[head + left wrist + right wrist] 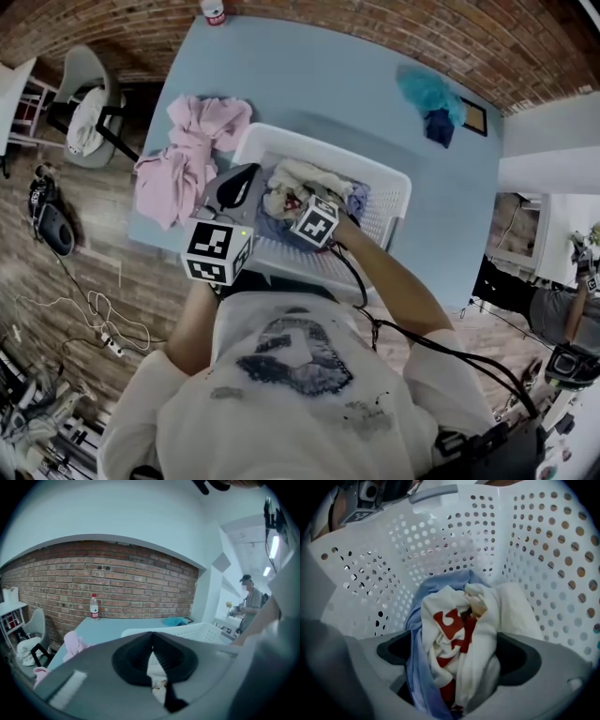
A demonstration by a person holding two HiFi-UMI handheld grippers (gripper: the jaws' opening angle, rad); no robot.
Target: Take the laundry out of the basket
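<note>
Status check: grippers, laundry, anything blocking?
Left gripper shut, empty, by the basket. Right gripper open inside it, white-and-red garment between fingers. Blue garment bunched alongside, may come too.

The white perforated basket (386,199) stood upright on the blue table (309,75), holding a crumpled white garment with red print (459,634) with a pale blue garment (417,663) at its 9 o'clock, while pink laundry (183,164) lay heaped outside at the basket's 9 o'clock.

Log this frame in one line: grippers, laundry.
left gripper: jaws shut, by basket rim | right gripper: jaws open around white-and-red garment in basket | pink clothes: out on table
</note>
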